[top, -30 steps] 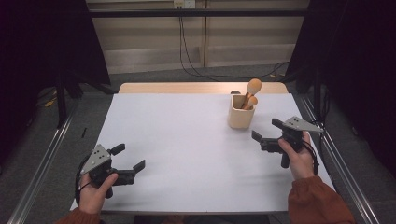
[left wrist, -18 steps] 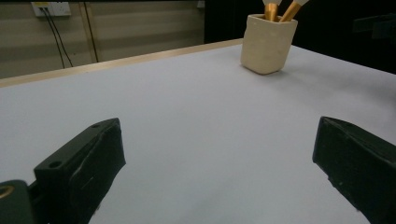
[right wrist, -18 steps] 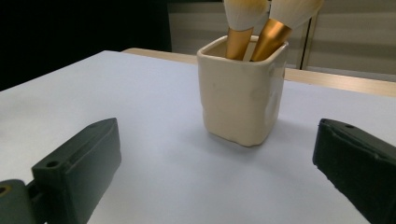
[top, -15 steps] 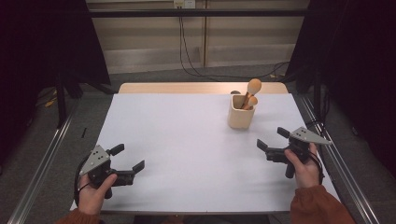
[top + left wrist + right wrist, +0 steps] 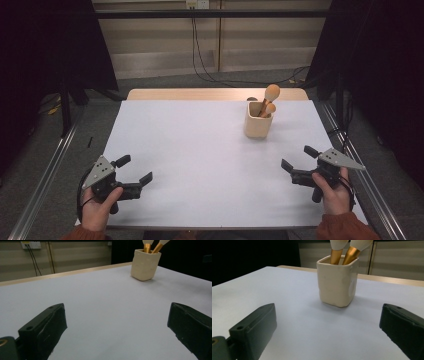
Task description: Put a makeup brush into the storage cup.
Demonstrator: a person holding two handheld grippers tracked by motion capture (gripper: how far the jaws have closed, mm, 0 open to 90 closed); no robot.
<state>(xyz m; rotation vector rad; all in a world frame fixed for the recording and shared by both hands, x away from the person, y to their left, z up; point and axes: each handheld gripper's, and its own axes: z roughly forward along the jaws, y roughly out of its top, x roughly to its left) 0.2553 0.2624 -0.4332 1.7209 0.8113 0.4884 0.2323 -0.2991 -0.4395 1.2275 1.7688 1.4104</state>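
A cream square cup (image 5: 258,120) (image 5: 145,264) (image 5: 337,286) stands upright at the back right of the white table (image 5: 200,155). Two wooden utensils (image 5: 267,101) (image 5: 344,251) with rounded heads lean out of it. My left gripper (image 5: 134,169) (image 5: 117,332) rests open near the front left corner, jaws wide apart and empty, pointing across the table toward the cup. My right gripper (image 5: 299,158) (image 5: 328,332) is open near the right edge in front of the cup, nothing between its jaws.
A wooden strip (image 5: 190,94) runs along the table's far edge. Metal rails (image 5: 45,175) flank the table on both sides. Cables (image 5: 200,45) hang down the back wall. Dark curtains close off left and right.
My right gripper has drawn back from the cup toward the front right of the table, staying open. The left gripper has stayed put.
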